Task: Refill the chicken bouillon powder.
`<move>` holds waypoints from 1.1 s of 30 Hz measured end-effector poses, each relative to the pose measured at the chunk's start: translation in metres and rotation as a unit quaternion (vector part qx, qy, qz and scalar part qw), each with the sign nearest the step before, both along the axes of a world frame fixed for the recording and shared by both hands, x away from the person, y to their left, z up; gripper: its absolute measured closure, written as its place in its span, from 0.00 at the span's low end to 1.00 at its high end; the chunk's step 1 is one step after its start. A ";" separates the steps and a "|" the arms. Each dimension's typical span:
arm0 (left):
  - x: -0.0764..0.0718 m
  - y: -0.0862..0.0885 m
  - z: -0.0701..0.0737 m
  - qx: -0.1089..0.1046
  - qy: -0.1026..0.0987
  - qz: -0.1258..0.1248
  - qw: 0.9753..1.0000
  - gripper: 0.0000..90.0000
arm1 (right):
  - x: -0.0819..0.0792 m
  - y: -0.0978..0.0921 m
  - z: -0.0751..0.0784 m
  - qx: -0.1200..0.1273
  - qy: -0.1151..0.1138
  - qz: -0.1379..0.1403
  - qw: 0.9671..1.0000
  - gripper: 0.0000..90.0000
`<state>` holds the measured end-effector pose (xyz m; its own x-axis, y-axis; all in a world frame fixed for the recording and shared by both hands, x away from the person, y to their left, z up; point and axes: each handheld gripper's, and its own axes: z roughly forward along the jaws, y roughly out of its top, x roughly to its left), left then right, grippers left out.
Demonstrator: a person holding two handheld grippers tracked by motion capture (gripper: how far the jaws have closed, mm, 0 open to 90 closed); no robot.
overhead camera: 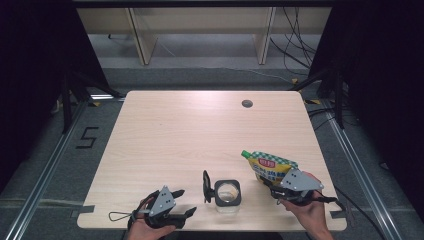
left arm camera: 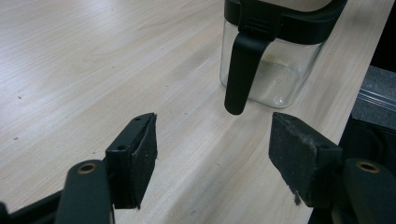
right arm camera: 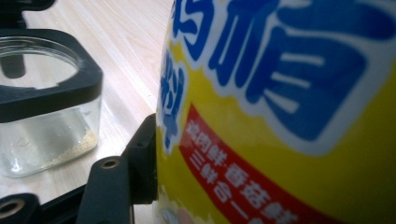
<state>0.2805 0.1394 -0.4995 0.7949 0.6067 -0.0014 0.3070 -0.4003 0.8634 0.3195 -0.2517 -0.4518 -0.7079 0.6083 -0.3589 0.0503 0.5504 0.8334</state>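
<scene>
Glossy printed plastic pouch (overhead camera: 272, 167), clear glass jar (overhead camera: 227, 196), matt pale-wood table (overhead camera: 190, 135).

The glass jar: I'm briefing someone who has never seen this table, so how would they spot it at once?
Start at the light wooden table and go to the middle of its near edge, between the left gripper and right gripper. There stands the glass jar: square, clear, with a black rim and its black lid flipped open at the left. The neighbouring pouch is yellow, printed, green-capped.

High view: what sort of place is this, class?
Probably a lab recording station: a bare wooden table between metal floor rails, black curtains either side, loose cables behind.
</scene>
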 end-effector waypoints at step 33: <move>0.001 0.002 -0.002 0.010 0.005 0.005 1.000 0.36 | -0.049 0.036 0.003 -0.339 -0.194 0.025 0.920 0.48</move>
<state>0.2815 0.1410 -0.5015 0.7891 0.6142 0.0020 0.3203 -0.4142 0.8520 0.2709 -0.2157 -0.4485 -0.4674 0.1223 -0.8755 -0.2178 0.9439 0.2481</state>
